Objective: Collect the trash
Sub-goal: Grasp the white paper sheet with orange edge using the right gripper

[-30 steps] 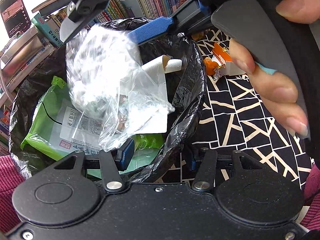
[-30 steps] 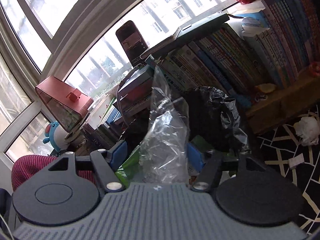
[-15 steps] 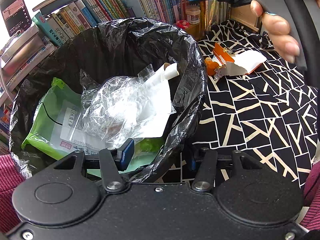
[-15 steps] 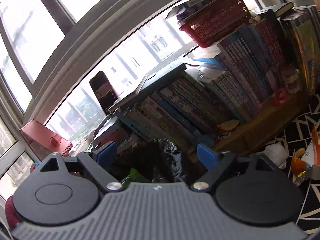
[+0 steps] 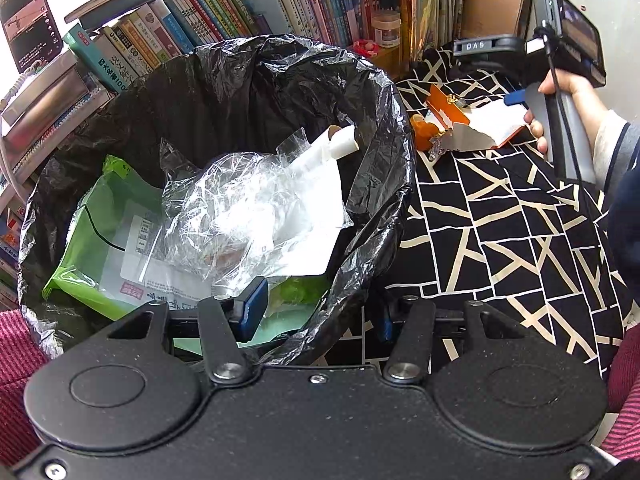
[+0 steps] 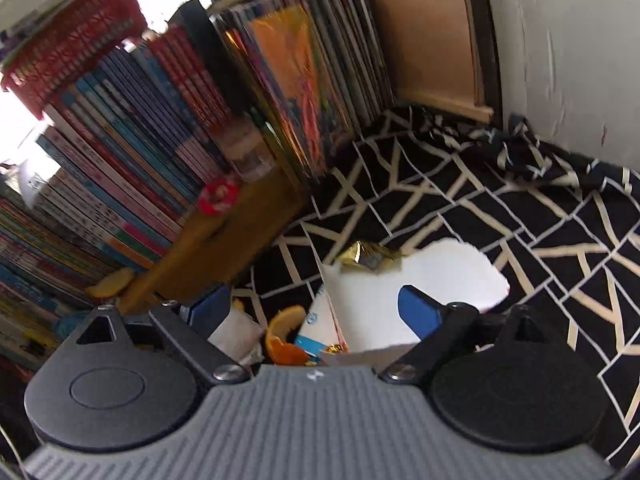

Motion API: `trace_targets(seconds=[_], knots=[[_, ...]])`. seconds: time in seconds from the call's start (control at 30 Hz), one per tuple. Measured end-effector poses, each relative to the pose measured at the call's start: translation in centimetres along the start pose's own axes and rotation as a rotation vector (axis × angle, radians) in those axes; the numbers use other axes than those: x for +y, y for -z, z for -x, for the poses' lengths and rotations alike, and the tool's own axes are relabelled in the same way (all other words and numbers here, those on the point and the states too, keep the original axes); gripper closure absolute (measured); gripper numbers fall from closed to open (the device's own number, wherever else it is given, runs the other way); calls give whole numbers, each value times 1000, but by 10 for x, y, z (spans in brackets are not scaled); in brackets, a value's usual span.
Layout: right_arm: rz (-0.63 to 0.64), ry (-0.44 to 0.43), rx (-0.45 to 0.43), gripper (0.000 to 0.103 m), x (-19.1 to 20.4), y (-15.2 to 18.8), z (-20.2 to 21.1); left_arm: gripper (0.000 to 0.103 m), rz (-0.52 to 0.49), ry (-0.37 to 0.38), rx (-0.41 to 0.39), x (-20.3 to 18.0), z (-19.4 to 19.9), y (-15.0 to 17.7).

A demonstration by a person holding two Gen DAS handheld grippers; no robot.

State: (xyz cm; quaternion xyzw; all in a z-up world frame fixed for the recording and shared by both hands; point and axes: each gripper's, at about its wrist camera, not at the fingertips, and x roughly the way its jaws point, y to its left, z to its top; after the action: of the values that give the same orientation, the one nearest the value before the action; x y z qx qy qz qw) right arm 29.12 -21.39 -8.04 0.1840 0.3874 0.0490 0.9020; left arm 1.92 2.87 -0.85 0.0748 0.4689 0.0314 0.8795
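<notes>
Black-and-cream patterned cloth (image 5: 500,240) covers the surface under both grippers and is the largest thing in view. On it, ahead and left of the left gripper (image 5: 320,312), stands one black bin bag (image 5: 384,128) with its mouth spread wide. The left gripper's two blue pads straddle the near rim of that bag, one pad inside and one outside, set fairly close together on the plastic between them. Inside the bag, just beyond the inner pad, lie one green packet (image 5: 100,216), one crumpled clear plastic bag (image 5: 240,208), one white sheet (image 5: 316,232) and one short cardboard tube (image 5: 342,142).

Rows of upright books (image 6: 132,168) stand beyond the bag and ahead and left of the right gripper (image 6: 316,312).

Right of the bin bag, the right gripper, gripped by a hand (image 5: 560,92), hangs over the leftover trash on the cloth. Its jaws have just been opening and now stand wide apart with nothing pressed between the pads. Directly below and ahead of them lies one torn white and orange carton (image 6: 400,300). Beside its left edge sits one curl of orange peel (image 6: 286,340), and at its far edge one crumpled gold foil wrapper (image 6: 366,258). A second orange scrap (image 6: 110,284) lies left of the right gripper at the foot of the books; what it is I cannot tell.
</notes>
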Motion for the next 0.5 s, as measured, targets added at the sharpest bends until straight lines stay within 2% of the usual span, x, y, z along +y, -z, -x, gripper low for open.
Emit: trace_targets(seconds=[0.1, 0.23, 0.4, 0.47, 0.5], knots=[[-16, 29, 57, 7, -7, 11, -24, 52, 1, 2, 4, 1, -1, 0], [29, 47, 85, 7, -4, 26, -42, 51, 4, 6, 11, 1, -3, -1], [50, 57, 26, 10, -2, 30, -43, 51, 3, 9, 18, 2, -5, -2], [41, 48, 31, 26, -4, 29, -47, 51, 1, 9, 21, 3, -7, -2], [40, 53, 52, 44, -4, 28, -52, 51, 2, 9, 23, 3, -7, -2]])
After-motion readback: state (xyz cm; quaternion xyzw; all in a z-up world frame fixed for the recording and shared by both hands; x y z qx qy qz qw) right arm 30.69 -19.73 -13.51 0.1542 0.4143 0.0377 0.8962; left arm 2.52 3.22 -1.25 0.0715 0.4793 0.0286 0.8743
